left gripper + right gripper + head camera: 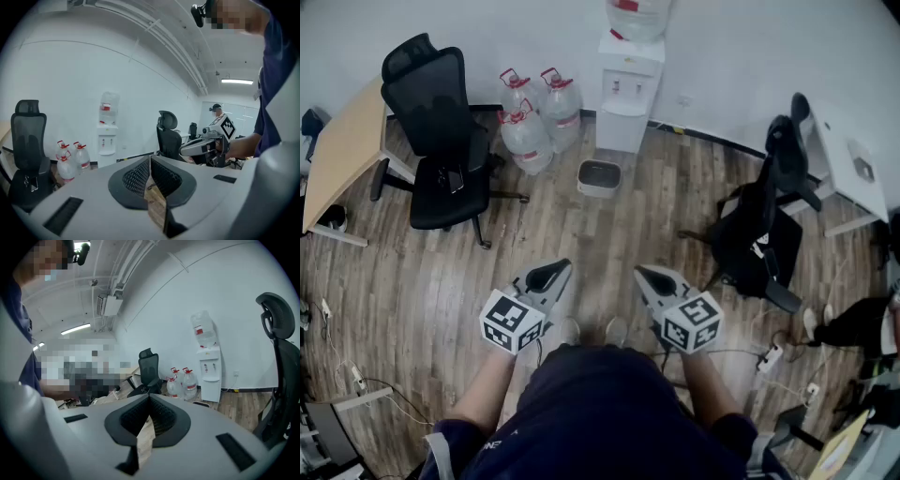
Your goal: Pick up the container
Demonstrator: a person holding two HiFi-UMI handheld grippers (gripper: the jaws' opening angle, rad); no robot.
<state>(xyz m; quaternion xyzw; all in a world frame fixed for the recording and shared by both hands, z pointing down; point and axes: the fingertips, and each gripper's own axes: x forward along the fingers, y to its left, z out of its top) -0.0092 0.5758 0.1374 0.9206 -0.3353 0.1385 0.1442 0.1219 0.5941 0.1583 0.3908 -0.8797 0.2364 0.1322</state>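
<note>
Closest to the head camera was the person's dark-shirted torso [600, 412], with both forearms reaching forward. The left gripper [551, 274] and the right gripper [654, 277] were held side by side, apart from each other, above a wooden floor [609, 234] and angled slightly downward. In the left gripper view, the left gripper's [150, 158] jaws were pressed together with nothing between them. The right gripper's [149, 398] jaws were likewise closed and empty.

The container [599, 176], a small pale box with rounded corners and a dark open top, sat on the floor well ahead of both grippers, just in front of a white water dispenser [628, 89]. Its contents could not be made out. Floor planks stretched between the jaws and the container.

An upturned bottle [636, 14] with a red label stood on top of the dispenser. Three clear water jugs [534, 117] with red caps clustered just to its left, near the container; how full they were could not be told. Further left stood a black office chair [441, 141] beside a wooden worktop [342, 150]. On the right, a second black chair [764, 225], draped with something dark, stood near a white worktop [848, 169]. Power strips and cables [772, 356] lay on the floor at the lower right.
</note>
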